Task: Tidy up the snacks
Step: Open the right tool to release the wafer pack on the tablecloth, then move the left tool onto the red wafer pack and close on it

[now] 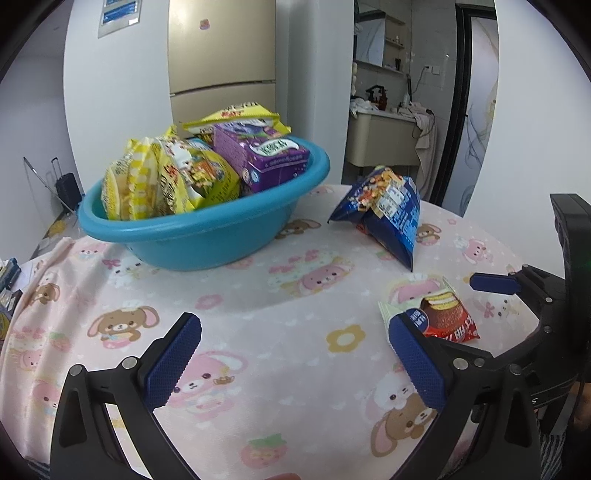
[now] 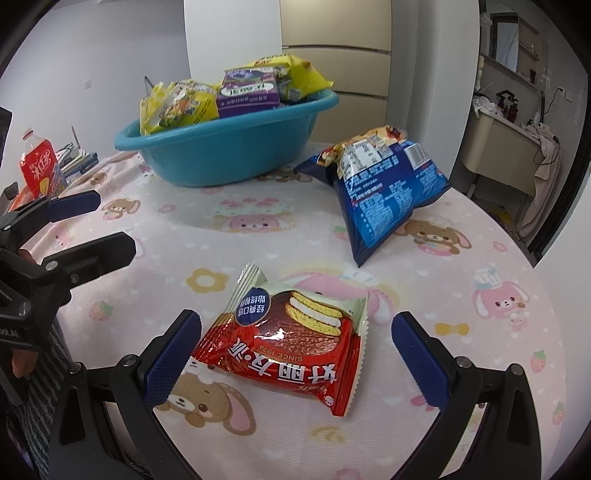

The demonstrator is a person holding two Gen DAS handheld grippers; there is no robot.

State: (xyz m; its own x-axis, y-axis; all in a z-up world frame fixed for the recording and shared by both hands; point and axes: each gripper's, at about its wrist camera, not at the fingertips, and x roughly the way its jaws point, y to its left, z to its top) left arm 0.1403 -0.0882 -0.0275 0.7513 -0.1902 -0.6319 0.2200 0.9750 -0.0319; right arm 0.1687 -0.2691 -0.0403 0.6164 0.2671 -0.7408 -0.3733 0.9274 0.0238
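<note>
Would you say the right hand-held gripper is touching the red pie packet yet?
Cannot tell. In the right wrist view the open right hand-held gripper straddles the red pie packet; its left pad meets the wrapper's edge in the image, without plain contact or gap.

A beige fridge (image 1: pixel 221 55) stands against the wall and serves as the landmark. Left of it, low on the floor, a dark suitcase (image 1: pixel 67 186) leans near the white wall. High on the wall left of the fridge hangs a paper notice (image 1: pixel 120 16). Right of the fridge, through an opening, sits a cream cabinet (image 1: pixel 384 142) with a towel (image 1: pixel 426 144) draped over its end and dark bottles (image 1: pixel 378 96) on top. A red drink bottle (image 2: pixel 38 166) stands far left of the fridge beside stacked books (image 2: pixel 79 157).
</note>
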